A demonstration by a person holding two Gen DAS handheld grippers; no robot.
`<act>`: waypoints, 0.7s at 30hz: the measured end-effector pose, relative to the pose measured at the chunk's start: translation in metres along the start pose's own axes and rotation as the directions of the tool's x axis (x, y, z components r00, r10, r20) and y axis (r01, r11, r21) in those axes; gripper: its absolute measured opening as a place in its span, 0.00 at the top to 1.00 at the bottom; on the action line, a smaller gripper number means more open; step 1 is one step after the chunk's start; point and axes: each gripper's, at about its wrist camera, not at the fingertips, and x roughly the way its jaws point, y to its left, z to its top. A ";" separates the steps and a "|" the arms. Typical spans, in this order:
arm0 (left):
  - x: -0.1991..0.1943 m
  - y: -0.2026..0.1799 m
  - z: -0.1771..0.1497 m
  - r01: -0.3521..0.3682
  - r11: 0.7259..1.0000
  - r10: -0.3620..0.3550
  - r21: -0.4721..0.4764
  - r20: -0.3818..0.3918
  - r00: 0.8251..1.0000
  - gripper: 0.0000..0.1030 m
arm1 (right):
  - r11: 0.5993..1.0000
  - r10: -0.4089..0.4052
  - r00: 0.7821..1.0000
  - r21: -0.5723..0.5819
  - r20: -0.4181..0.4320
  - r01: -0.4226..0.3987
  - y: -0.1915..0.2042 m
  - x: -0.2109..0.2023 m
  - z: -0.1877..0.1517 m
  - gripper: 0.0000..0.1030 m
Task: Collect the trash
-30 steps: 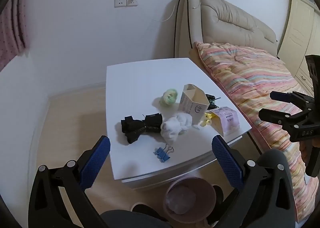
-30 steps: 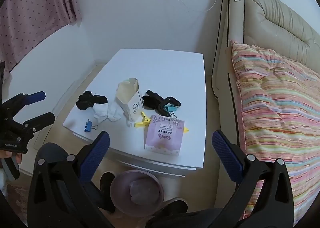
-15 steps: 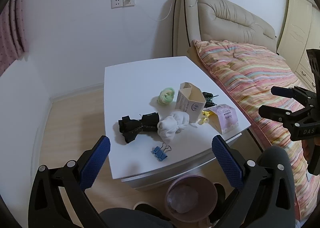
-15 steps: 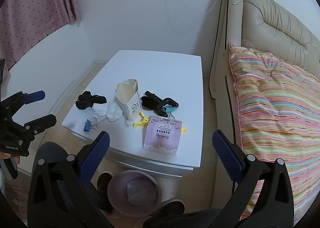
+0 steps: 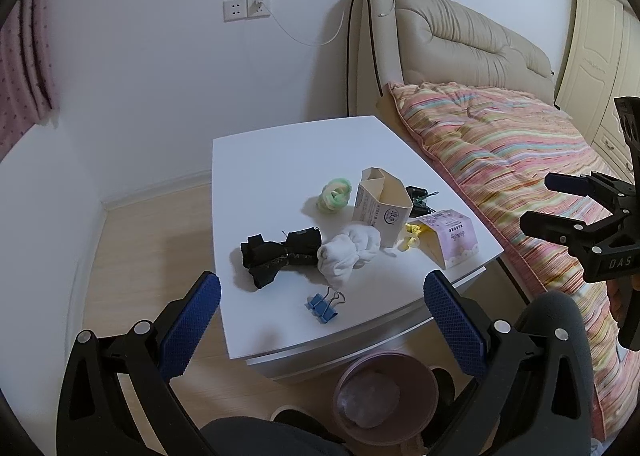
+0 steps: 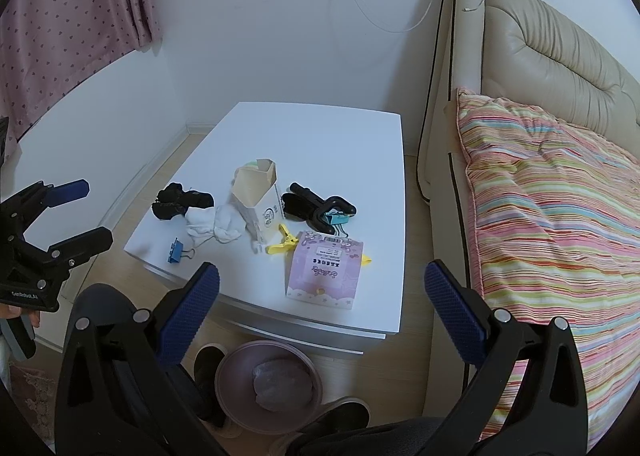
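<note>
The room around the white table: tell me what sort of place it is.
Most likely a bedroom at home: a bed with a beige padded headboard and striped pink quilt stands beside the low white table, with a cream wardrobe and pink dotted curtain nearby.

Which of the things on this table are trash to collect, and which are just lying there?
Likely trash job: open carton, pink packet, bin, both open grippers.

Lying about: black sock, white sock, blue clip, yellow clip, scrunchie.
</note>
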 end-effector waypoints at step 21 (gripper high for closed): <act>0.000 0.003 -0.001 0.003 1.000 -0.003 -0.002 0.002 1.000 0.06 | 1.000 -0.001 1.000 -0.002 -0.005 0.001 0.002 -0.001 -0.002 0.03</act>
